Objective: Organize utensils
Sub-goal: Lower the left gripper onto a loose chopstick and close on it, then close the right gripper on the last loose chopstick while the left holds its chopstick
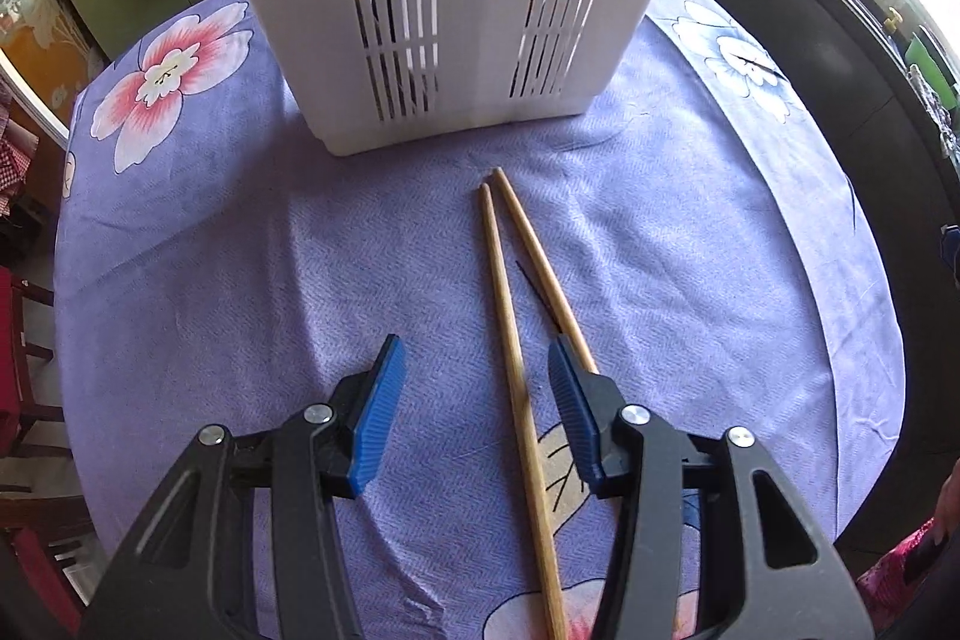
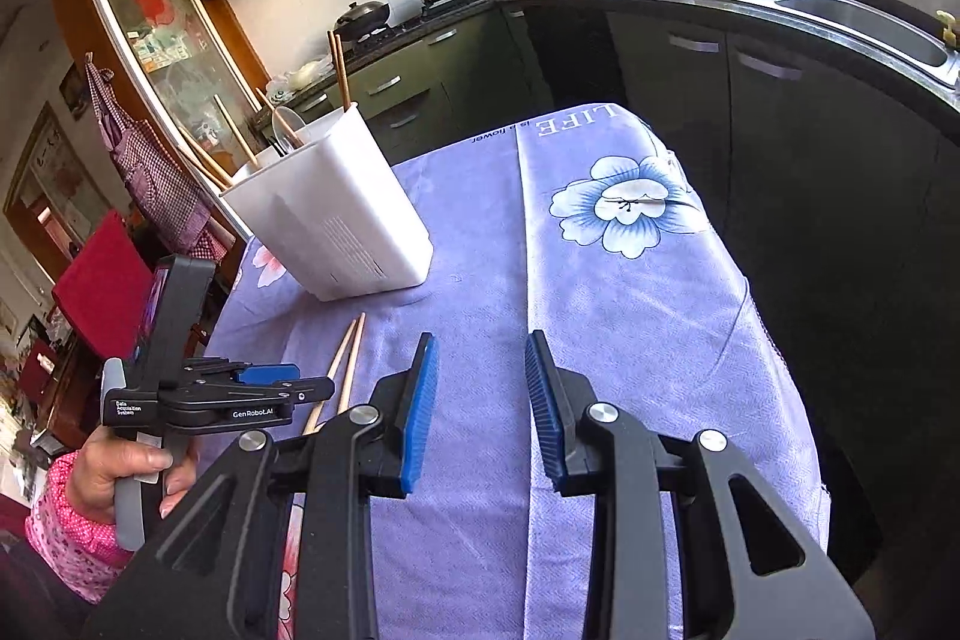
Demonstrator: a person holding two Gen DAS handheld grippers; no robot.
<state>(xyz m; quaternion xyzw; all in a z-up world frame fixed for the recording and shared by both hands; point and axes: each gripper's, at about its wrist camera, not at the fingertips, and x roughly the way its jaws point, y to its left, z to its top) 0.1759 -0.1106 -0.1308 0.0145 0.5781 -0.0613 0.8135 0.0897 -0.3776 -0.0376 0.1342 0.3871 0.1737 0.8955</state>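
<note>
Two chopsticks (image 1: 510, 316) flat on purple floral cloth (image 1: 240, 250) just before white slotted holder (image 1: 456, 40); near ends cut off by frame. L gripper (image 1: 477, 388) jaws apart, one stick between, right pad over the other; contact unclear. R gripper (image 2: 480, 388) apart, empty, over bare cloth. Readable: "LIFE", "GenRobot.AI". Holder contents mostly hidden. Table edge near on R.
</note>
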